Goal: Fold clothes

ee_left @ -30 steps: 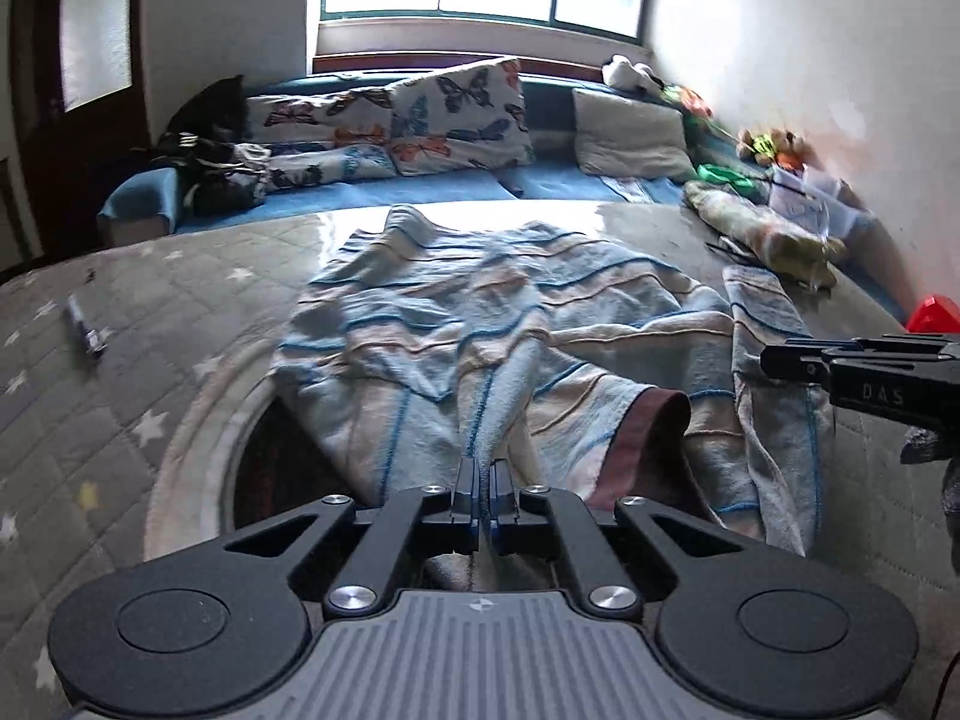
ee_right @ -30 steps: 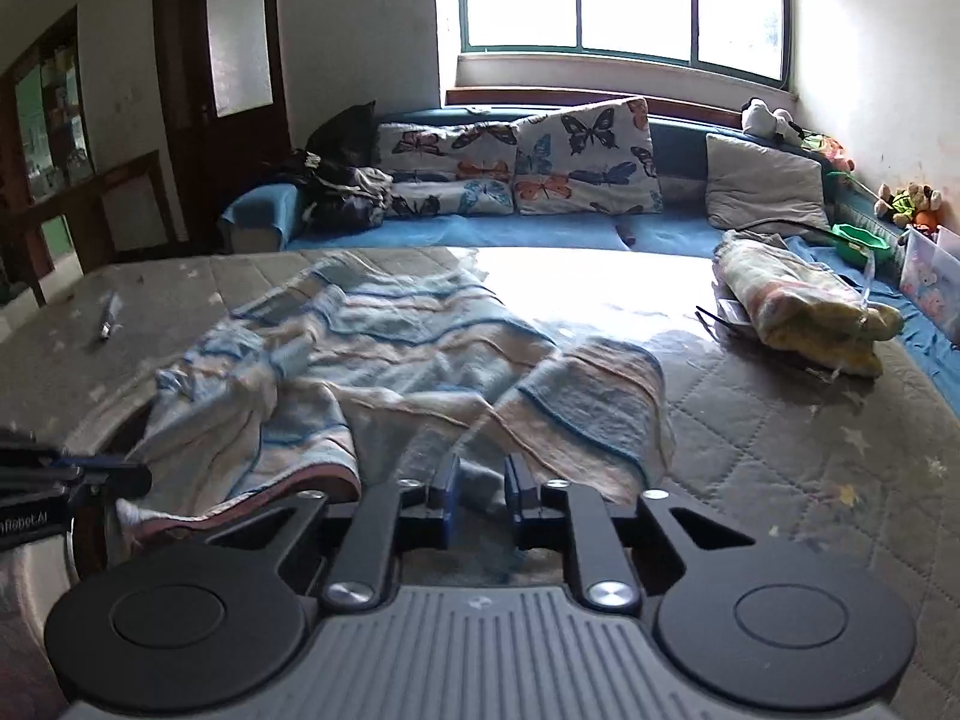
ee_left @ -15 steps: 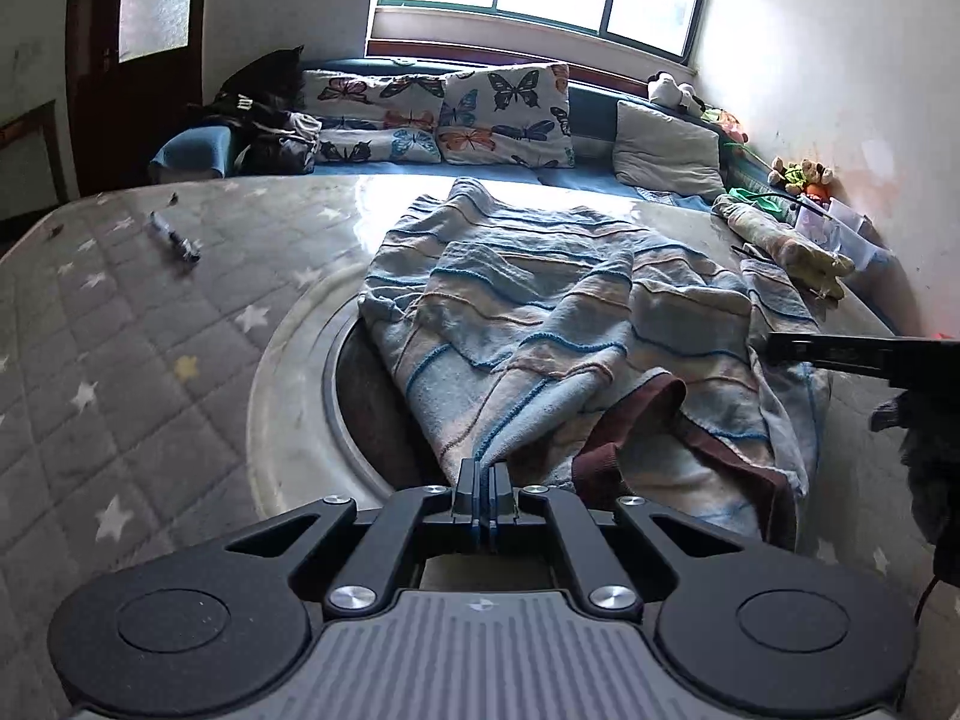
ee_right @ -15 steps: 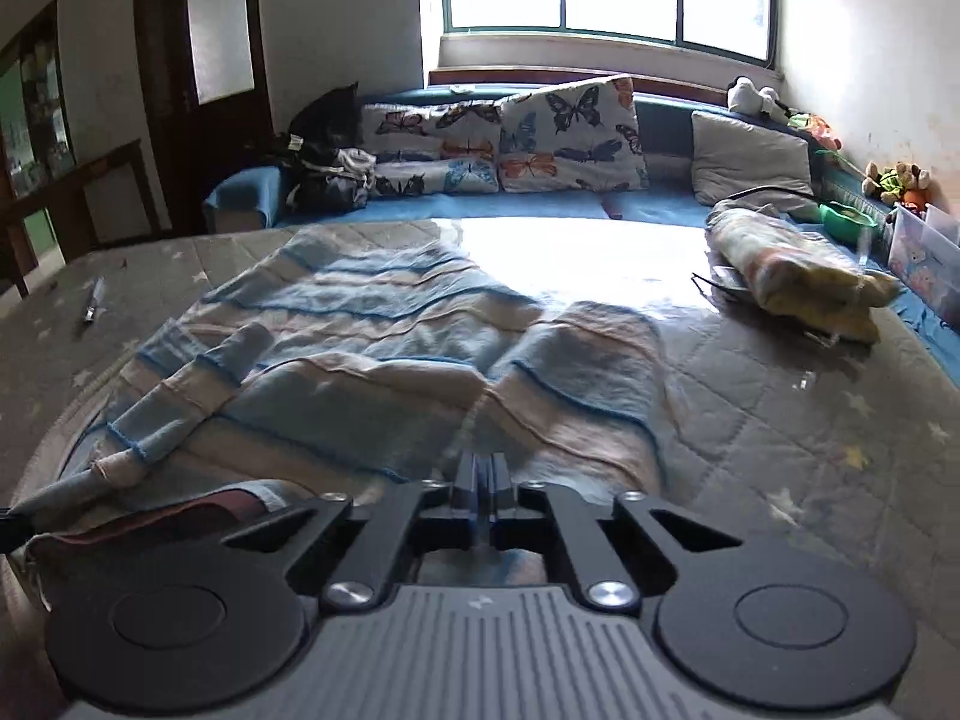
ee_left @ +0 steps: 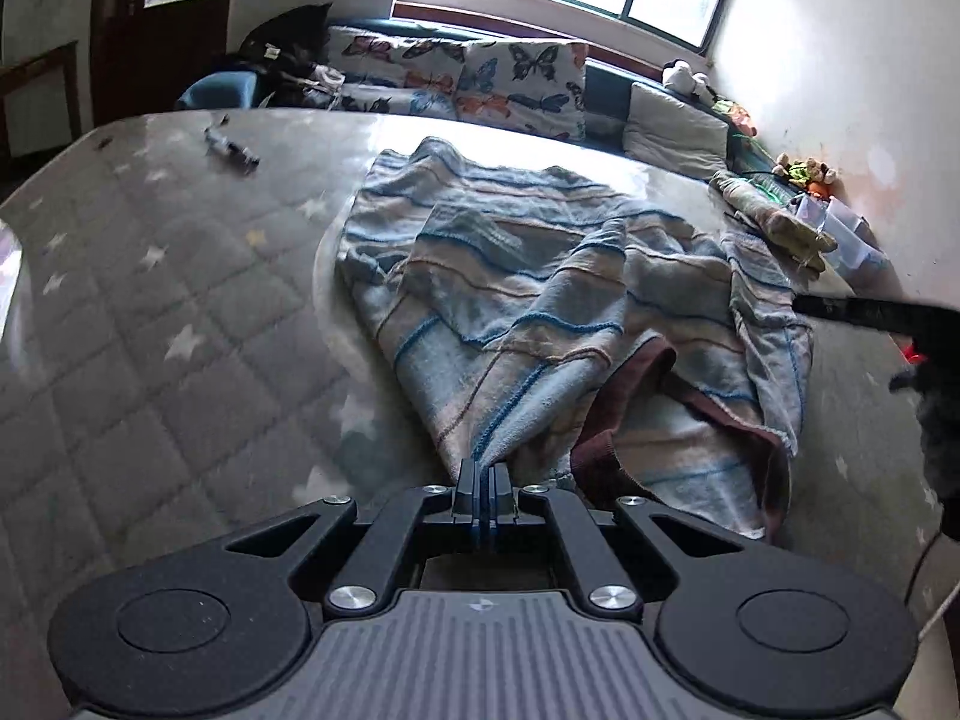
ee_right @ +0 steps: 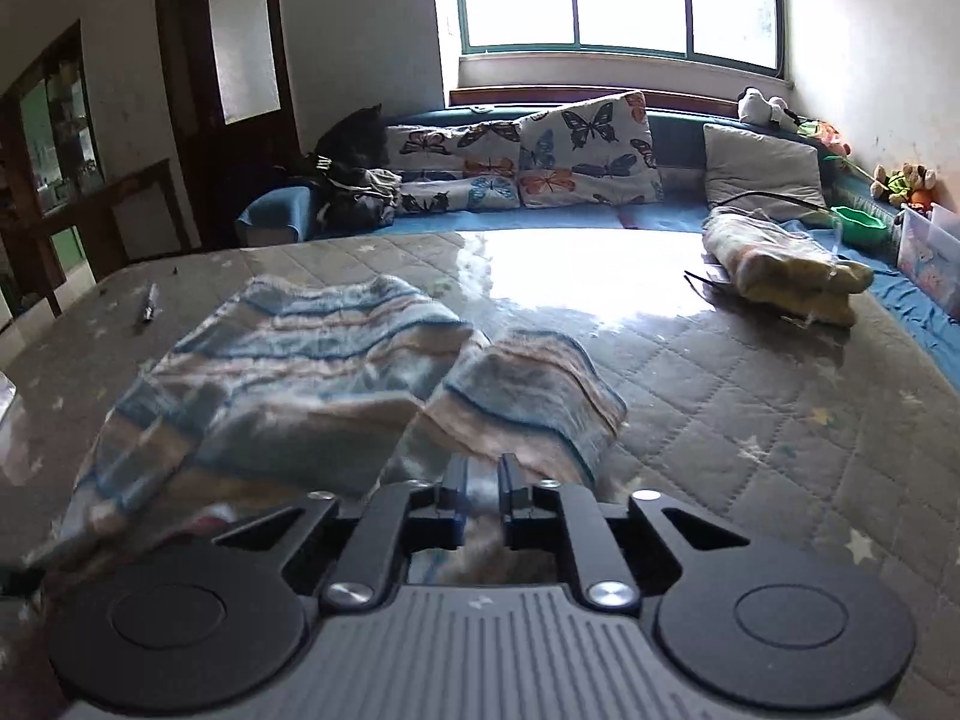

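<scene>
While the striped sweater (ee_left: 540, 300) lies crumpled on the quilted table cover (ee_left: 150, 312), on the window side of both grippers, the left gripper (ee_left: 483, 480) has its jaws pressed together on a bunched edge of the sweater's near side, beside the dark red hem turned up there. The right gripper (ee_right: 482, 489) pinches a thicker fold of the sweater (ee_right: 312, 384) with its jaws a little apart around the cloth, and from the left camera its dark tip (ee_left: 864, 309) shows against the sweater's right edge. Past the sweater, a folded yellowish cloth (ee_right: 786, 264) rests on the far right of the cover, and butterfly cushions (ee_right: 540, 162) line the sofa under the window.
</scene>
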Available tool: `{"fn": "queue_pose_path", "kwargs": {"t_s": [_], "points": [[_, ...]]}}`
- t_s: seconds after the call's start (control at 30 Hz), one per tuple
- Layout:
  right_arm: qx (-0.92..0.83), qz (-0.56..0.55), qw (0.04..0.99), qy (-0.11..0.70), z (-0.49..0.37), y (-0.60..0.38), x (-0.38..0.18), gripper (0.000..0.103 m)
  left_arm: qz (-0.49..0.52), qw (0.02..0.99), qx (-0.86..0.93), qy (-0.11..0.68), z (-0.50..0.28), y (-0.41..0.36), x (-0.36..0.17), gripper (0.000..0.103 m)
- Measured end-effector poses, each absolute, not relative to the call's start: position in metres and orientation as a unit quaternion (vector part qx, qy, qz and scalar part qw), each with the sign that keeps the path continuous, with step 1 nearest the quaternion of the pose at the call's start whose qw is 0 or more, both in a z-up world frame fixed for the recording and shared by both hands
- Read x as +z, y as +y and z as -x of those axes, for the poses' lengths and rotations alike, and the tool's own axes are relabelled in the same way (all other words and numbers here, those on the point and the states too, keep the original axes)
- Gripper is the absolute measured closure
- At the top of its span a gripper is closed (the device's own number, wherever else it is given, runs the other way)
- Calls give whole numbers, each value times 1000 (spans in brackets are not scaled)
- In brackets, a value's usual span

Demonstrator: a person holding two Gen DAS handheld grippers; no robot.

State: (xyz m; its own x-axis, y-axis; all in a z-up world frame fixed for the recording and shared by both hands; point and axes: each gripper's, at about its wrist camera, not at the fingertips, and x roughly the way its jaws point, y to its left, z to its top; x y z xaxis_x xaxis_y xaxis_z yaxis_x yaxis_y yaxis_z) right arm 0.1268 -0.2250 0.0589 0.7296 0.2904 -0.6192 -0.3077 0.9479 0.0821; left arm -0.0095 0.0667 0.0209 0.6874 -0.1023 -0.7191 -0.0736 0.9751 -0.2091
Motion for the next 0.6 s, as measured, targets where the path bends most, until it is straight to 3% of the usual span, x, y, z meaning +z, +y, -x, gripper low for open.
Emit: {"fn": "queue_pose_path", "kwargs": {"t_s": [0.03, 0.1, 0.37, 0.5, 0.6], "points": [[164, 9, 929, 332, -130, -220, 58, 74, 113, 911, -7, 397, 11, 68, 20, 100], [168, 2, 928, 333, -139, -210, 57, 68, 115, 910, -6, 399, 13, 68, 20, 100], [128, 3, 920, 369, -188, -182, 37, 69, 122, 909, -8, 398, 12, 71, 19, 100], [114, 33, 922, 368, -189, -181, 31, 90, 115, 913, -12, 392, 14, 76, 23, 92], [118, 35, 925, 359, -180, -191, 35, 97, 103, 921, -15, 376, 13, 75, 33, 87]]}}
